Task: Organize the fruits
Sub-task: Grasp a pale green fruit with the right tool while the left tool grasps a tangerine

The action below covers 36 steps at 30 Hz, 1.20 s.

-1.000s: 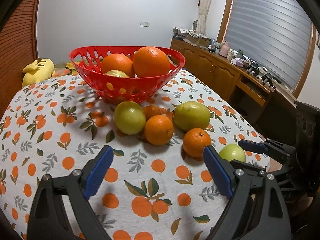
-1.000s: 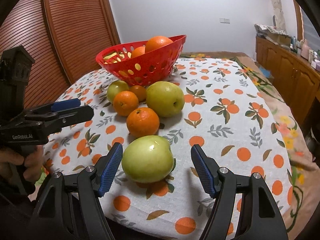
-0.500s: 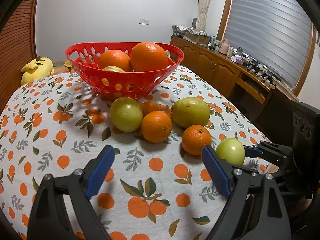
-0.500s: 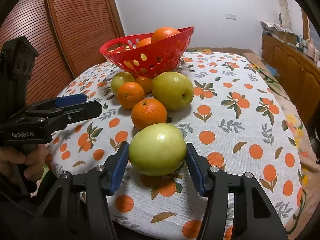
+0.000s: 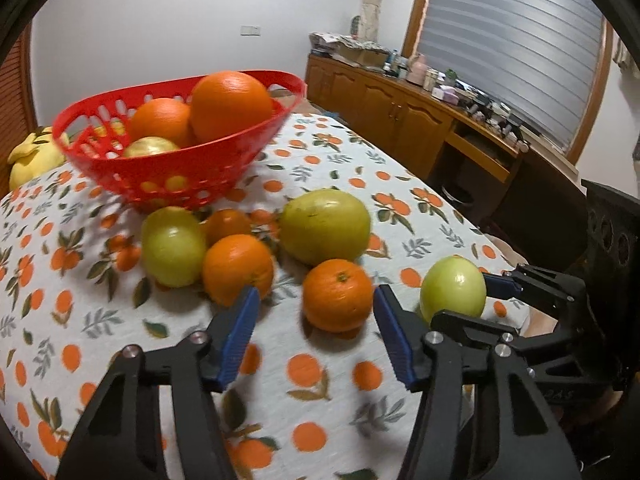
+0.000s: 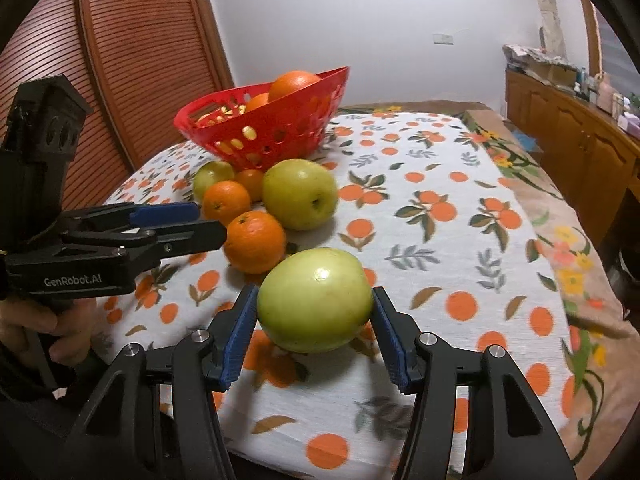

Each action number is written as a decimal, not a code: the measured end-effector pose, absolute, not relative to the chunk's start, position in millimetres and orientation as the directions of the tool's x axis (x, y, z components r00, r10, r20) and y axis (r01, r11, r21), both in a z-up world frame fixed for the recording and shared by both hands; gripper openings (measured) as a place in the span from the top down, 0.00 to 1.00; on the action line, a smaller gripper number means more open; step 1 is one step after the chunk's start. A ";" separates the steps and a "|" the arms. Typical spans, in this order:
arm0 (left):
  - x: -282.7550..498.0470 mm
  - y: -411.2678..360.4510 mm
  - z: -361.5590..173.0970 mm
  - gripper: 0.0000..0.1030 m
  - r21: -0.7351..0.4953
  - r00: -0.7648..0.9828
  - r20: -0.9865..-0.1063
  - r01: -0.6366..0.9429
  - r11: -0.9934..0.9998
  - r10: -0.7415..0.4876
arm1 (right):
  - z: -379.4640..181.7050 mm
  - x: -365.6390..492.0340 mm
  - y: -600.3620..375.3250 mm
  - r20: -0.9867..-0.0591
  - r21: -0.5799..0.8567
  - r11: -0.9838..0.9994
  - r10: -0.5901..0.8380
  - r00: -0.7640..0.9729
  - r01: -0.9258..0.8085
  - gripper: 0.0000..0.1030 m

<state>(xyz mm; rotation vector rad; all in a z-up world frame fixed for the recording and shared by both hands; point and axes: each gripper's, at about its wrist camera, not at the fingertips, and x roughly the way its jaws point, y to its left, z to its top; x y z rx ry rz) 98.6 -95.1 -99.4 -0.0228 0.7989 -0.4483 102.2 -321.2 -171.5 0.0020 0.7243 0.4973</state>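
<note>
A green apple (image 6: 315, 300) is clamped between the blue pads of the right gripper (image 6: 314, 334), with both pads pressed against its sides; whether it is clear of the patterned tablecloth (image 6: 440, 248) cannot be told. The same apple (image 5: 453, 289) is seen in the left wrist view at the right, held by the right gripper's fingers (image 5: 500, 285).

The left gripper (image 5: 316, 336) is set to a narrower gap, its jaws having just been closing. Nothing is gripped: a small orange (image 5: 337, 295) is seen just ahead of the fingertips, the right pad appearing nearly at its side and the left pad clearly apart from it. In the right wrist view the left gripper (image 6: 200, 224) is seen from the side next to that orange (image 6: 255, 242), held by a hand (image 6: 48, 332).

Further back, a second orange (image 5: 237, 269), a large green apple (image 5: 325, 226), a smaller green apple (image 5: 172, 246) and a small orange (image 5: 228, 222) are grouped in front of a red basket (image 5: 168, 176). Two oranges (image 5: 230, 105) and a yellowish fruit (image 5: 151, 147) are contained in the basket. The left view is slightly blurred.
</note>
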 end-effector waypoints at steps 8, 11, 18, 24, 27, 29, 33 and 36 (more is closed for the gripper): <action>106.8 -113.8 -103.3 0.48 -0.166 0.581 -0.710 0.410 0.897 -0.397 | -177.0 105.0 -332.6 -0.637 0.175 0.895 0.420 0.646 -0.409 0.44; 110.0 -117.3 -106.0 0.48 -0.158 0.577 -0.718 0.409 0.899 -0.389 | -178.5 104.7 -333.6 -0.634 0.179 0.894 0.424 0.647 -0.411 0.44; 116.5 -122.4 -113.2 0.48 -0.138 0.568 -0.736 0.408 0.903 -0.369 | -179.0 104.3 -334.5 -0.630 0.186 0.892 0.430 0.647 -0.412 0.44; 117.5 -122.7 -114.8 0.49 -0.137 0.565 -0.738 0.408 0.903 -0.368 | -179.5 104.8 -334.8 -0.631 0.185 0.892 0.429 0.646 -0.411 0.44; 118.3 -124.0 -117.7 0.54 -0.135 0.563 -0.742 0.409 0.903 -0.365 | -179.3 104.6 -334.9 -0.632 0.184 0.893 0.428 0.646 -0.412 0.44; 118.6 -123.5 -119.3 0.56 -0.143 0.558 -0.741 0.411 0.901 -0.373 | -179.8 104.3 -334.1 -0.634 0.186 0.892 0.430 0.643 -0.413 0.44; 117.9 -122.1 -119.7 0.57 -0.146 0.559 -0.741 0.408 0.901 -0.372 | -180.9 104.1 -332.5 -0.637 0.187 0.890 0.431 0.639 -0.415 0.44; 113.9 -118.1 -117.5 0.57 -0.154 0.564 -0.735 0.402 0.903 -0.376 | -181.6 104.7 -331.3 -0.638 0.188 0.890 0.432 0.637 -0.416 0.44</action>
